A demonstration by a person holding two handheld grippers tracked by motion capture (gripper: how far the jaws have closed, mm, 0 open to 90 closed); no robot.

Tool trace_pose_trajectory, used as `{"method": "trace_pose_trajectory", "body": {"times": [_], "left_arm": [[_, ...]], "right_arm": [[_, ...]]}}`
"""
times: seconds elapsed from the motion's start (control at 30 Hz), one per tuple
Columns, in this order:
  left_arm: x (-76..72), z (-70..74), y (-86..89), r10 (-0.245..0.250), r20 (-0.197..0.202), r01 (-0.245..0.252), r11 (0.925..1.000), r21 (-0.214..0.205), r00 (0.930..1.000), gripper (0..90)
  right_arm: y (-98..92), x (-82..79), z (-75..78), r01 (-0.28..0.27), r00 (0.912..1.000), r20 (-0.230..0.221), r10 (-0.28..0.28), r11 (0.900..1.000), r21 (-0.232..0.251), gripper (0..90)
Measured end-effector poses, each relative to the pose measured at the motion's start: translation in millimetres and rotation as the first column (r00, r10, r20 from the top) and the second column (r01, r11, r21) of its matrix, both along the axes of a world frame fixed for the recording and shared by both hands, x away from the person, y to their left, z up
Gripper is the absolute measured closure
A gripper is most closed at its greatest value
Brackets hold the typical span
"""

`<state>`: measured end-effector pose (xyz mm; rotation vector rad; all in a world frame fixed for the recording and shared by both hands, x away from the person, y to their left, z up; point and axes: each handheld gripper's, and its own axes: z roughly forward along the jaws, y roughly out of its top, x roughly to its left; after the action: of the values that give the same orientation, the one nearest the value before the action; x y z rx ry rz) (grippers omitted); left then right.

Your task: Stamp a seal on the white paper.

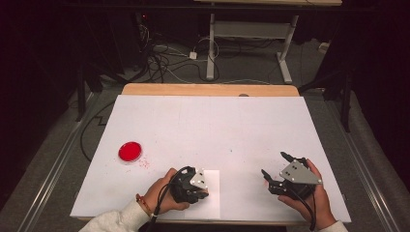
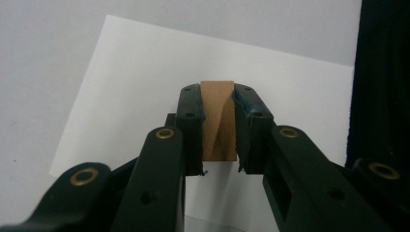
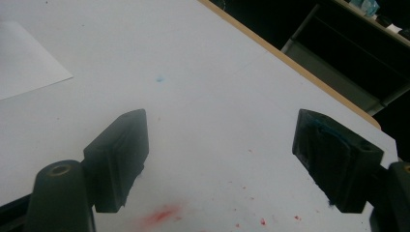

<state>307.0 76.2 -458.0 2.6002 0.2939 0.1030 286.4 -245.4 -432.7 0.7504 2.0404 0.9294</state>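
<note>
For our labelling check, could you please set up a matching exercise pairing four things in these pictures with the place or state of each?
Things:
1. left gripper
2. right gripper
3. round red dish
4. white sheet of paper

Places or states:
A. lies flat beneath the held block
B. jaws wide apart with nothing between them
C. sits at the left side of the table, with red specks beside it
D. jaws closed on a small tan wooden block

Pairs: 1-D, 2-B, 3-C, 4-A
</note>
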Motion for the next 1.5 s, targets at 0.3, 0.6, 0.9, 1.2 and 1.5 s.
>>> {"method": "trace_pose_trajectory", "body": {"times": [0.3, 0.6, 0.9, 1.2, 1.5], "left_arm": [[5.0, -1.1, -0.4, 0.008, -0.04, -0.008, 1.0, 0.003, 0.9992, 73.5], [3.5, -1.9, -1.8, 0.017, -0.033, -0.017, 0.9998, 0.011, 0.9993, 73.5], [4.6, -3.5, -1.3, 0.019, -0.042, -0.018, 0.9998, 0.005, 0.9989, 73.4], [6.0, -5.3, -0.6, 0.021, -0.054, -0.021, 0.9998, -0.006, 0.9983, 73.4], [7.1, -4.9, -1.5, 0.017, -0.06, -0.017, 0.9999, 0.003, 0.998, 73.4]], "right_arm": [[0.4, -0.2, -0.4, 0.001, 1.0, 0.0, -0.001, 1.0, -0.008, 20.7], [0.4, -2.3, 0.4, -0.001, 1.0, 0.005, 0.001, 1.0, -0.008, 20.7], [0.7, -2.1, 0.5, -0.001, 1.0, 0.005, 0.001, 1.0, -0.01, 20.8], [0.9, -2.4, 0.7, -0.003, 1.0, 0.005, 0.003, 0.9999, -0.01, 20.9], [0.7, -2.5, 1.4, -0.004, 1.0, 0.004, 0.004, 1.0, -0.009, 22.0]]}}
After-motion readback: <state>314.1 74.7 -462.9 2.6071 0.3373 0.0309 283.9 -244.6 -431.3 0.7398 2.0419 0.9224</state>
